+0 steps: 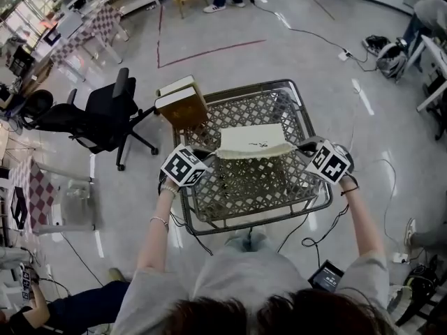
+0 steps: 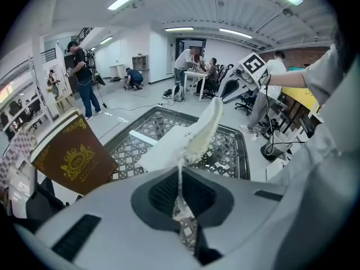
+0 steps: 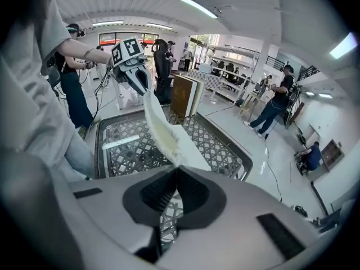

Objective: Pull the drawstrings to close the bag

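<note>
Both arms reach forward, bare forearms roughly parallel and a bangle on the left wrist. The left gripper [image 1: 190, 163] and right gripper [image 1: 323, 158] are held level and well apart over a metal lattice table [image 1: 260, 219]. The cream bag [image 1: 253, 142] hangs stretched between the two sets of jaws.

The left gripper view shows what the head view cannot. The left gripper's [image 2: 180, 198] jaws are closed on a thin drawstring [image 2: 179, 176] that rises straight ahead of them to the bag's [image 2: 194, 136] gathered mouth. A brown box [image 2: 73, 156] stands off to the jaws' left.

In the right gripper view, the right gripper's [image 3: 175, 196] jaws are pressed together where the bag [image 3: 169, 136] tapers to a point. The cord there is hard to tell from the cloth.

The marker cubes hide both jaw pairs from the head camera. The person's head cuts off that view's lower edge.
</note>
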Action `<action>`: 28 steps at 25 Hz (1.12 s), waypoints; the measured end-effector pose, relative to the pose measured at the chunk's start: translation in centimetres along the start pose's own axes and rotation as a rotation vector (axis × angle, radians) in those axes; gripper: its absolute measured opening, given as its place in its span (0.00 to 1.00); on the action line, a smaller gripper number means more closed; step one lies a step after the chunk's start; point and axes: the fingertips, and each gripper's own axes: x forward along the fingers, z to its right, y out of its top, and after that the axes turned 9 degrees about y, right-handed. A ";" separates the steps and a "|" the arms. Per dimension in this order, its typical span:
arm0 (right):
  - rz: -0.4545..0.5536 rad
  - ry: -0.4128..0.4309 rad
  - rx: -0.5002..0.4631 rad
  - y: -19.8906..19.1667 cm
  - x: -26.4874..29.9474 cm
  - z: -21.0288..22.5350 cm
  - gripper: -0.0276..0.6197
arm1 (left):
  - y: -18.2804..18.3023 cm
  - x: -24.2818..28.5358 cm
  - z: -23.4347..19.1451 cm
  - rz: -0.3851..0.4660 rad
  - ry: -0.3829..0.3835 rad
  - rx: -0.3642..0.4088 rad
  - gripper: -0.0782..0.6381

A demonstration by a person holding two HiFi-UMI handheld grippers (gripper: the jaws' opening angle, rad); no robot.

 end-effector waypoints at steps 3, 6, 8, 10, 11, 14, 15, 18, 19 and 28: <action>0.014 -0.026 -0.007 0.5 -0.8 0.7 0.08 | 0.9 -0.8 -0.6 0.022 0.016 0.002 0.14; 0.044 -0.045 -0.010 1.8 -1.8 1.1 0.08 | 1.7 -1.8 -1.0 0.046 0.035 0.003 0.14; 0.059 -0.063 -0.017 2.5 -2.5 1.5 0.08 | 2.2 -2.4 -1.3 0.061 0.047 0.006 0.14; 0.074 -0.082 -0.024 2.8 -2.8 1.8 0.08 | 2.6 -2.9 -1.4 0.077 0.056 0.005 0.14; 0.081 -0.089 -0.025 2.9 -2.9 2.0 0.08 | 2.7 -3.0 -1.5 0.086 0.059 0.002 0.14; 0.109 -0.108 -0.024 3.4 -3.5 2.0 0.08 | 3.0 -3.6 -1.6 0.104 0.071 -0.003 0.14; 0.117 -0.112 -0.023 3.6 -3.7 1.9 0.08 | 3.0 -3.9 -1.6 0.107 0.075 -0.001 0.14; 0.122 -0.123 -0.010 3.8 -4.4 1.5 0.08 | 3.2 -4.5 -1.5 0.117 0.088 -0.003 0.14; 0.122 -0.126 -0.005 3.9 -4.7 1.4 0.08 | 3.3 -4.7 -1.5 0.125 0.092 -0.010 0.14; 0.183 -0.194 0.006 5.6 -6.1 1.9 0.08 | 4.0 -6.3 -2.1 0.173 0.148 -0.030 0.14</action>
